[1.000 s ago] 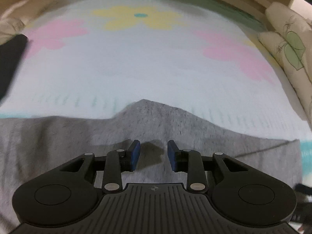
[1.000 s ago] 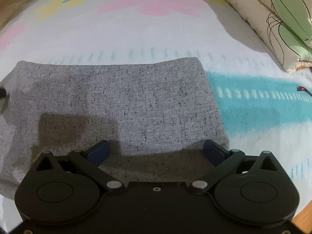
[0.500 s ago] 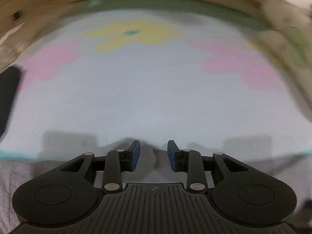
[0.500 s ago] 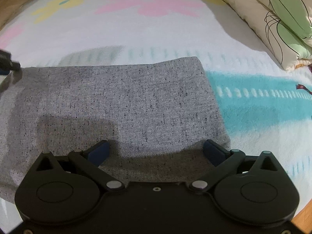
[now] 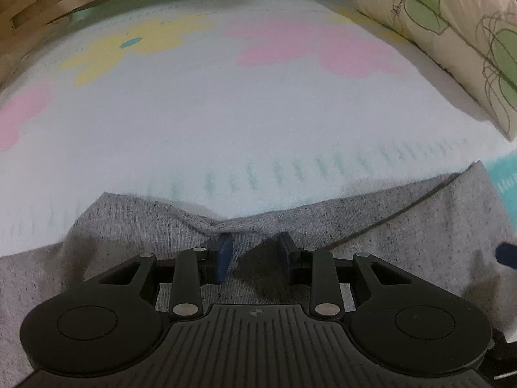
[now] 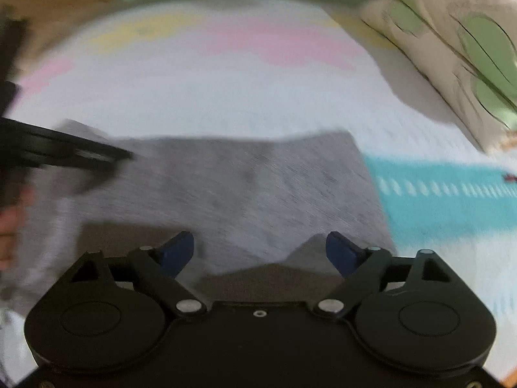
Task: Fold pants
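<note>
1. Left wrist view: the grey pants [image 5: 371, 223] were seen spread across the lower half of the frame on a pale sheet [image 5: 226, 113] printed with pink and yellow flowers, and a ridge of gathered fabric ran up to a point just ahead of the left gripper [image 5: 253, 255].
2. The left gripper's jaws stood partly apart, with grey cloth lying in the gap below and between them; the blue pads [image 5: 224, 258] were not seen pressing on any fold (whether the tips touched the cloth could not be told).
3. A cream pillow with green leaf outlines [image 5: 452, 42] was seen at the upper right, well apart from the pants, and a wooden bed frame [image 5: 48, 3] curved along the top left.
4. Right wrist view: the frame was blurred. The pants [image 6: 258, 181] were seen as a grey rectangle directly ahead of the right gripper [image 6: 260, 252], their right edge lying beside a turquoise band of the sheet [image 6: 452, 200].
5. The right gripper's jaws were wide and closing, the near hem of the pants lying between and below the blue fingertips [image 6: 341, 252]; no pad was seen pressing on the fabric.
6. At the left edge the other gripper appeared as a dark bar over the pants' far left corner, with part of a hand [image 6: 9, 223] below it.
</note>
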Demonstrator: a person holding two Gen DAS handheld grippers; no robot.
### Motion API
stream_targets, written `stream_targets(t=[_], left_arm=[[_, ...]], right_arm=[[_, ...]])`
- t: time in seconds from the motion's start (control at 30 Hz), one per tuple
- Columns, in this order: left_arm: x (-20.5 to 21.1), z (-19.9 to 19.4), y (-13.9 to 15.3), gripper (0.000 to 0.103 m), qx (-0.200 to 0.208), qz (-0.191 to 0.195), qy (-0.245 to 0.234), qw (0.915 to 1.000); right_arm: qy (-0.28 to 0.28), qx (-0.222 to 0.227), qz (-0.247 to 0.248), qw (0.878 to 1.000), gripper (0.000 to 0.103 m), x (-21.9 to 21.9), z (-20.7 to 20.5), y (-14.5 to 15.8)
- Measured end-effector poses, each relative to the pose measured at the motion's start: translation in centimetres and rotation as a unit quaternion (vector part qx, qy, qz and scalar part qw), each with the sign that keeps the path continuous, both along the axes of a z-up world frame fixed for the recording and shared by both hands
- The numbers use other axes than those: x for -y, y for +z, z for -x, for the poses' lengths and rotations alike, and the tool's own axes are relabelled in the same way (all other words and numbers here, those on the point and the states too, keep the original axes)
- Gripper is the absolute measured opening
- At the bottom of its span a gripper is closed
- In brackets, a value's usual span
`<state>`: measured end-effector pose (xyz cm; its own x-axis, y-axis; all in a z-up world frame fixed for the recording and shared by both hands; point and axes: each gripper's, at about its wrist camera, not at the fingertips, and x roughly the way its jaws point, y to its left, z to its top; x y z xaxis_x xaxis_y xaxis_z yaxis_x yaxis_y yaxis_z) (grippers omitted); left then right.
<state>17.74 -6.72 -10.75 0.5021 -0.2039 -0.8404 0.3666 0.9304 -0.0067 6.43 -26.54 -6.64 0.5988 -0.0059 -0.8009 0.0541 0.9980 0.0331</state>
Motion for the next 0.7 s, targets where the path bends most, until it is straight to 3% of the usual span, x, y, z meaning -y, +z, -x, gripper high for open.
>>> stream_targets(t=[0.17, 0.23, 0.37, 0.57, 0.7], left_arm=[[-1.3, -0.4, -0.5, 0.031, -0.005, 0.013, 0.006, 0.9999], [-1.5, -0.5, -0.6, 0.031, -0.005, 0.015, 0.004, 0.9999], [-2.0, -0.5, -0.5, 0.031, -0.006, 0.020, 0.004, 0.9998], [-3.1, -0.9, 0.1, 0.030, -0.020, 0.042, 0.020, 0.9987], [-5.0, -0.4, 1.8, 0.030, 0.003, 0.036, 0.051, 0.9980]], right_arm=[[0.029, 0.038, 0.020, 0.999, 0.090, -0.5, -1.6, 0.4], [0.021, 0.030, 0.021, 0.999, 0.089, 0.5, -3.1, -0.1], [-0.054, -0.018, 0.001, 0.998, 0.088, 3.3, -5.5, -2.2], [-0.066, -0.019, -0.016, 0.997, 0.088, 3.6, -5.7, -0.9], [-0.060, -0.033, -0.027, 0.997, 0.089, 2.9, -5.0, 0.0]])
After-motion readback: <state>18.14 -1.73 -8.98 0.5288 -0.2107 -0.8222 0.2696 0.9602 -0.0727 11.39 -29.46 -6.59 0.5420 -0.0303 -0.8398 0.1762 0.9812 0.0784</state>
